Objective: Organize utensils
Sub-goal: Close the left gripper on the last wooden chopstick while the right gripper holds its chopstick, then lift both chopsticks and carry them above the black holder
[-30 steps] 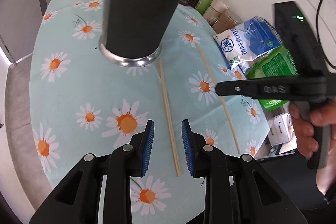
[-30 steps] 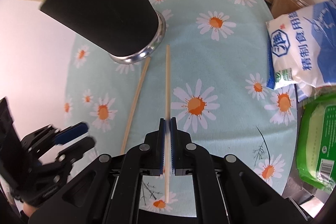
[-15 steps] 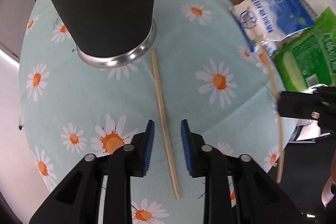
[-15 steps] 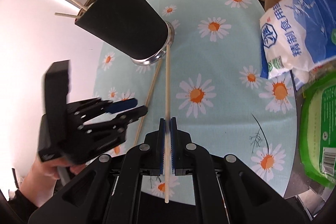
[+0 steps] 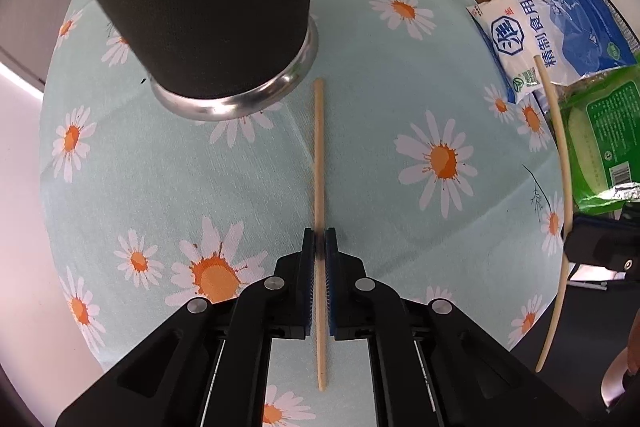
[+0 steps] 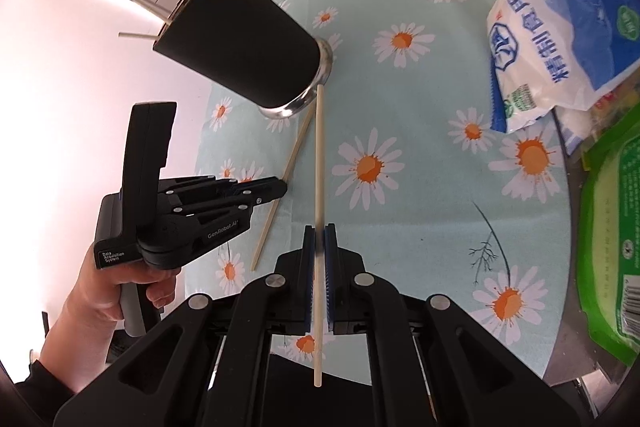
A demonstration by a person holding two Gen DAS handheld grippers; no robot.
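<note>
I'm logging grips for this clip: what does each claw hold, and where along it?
Each holds one chopstick. The left claw has just closed on the tablecloth chopstick, toward its near end. The right claw grips the other chopstick, likewise toward its near end.

right gripper (image 6: pixel 319 239) clamps a chopstick (image 6: pixel 319 163) near the black cup (image 6: pixel 244 55)
</note>
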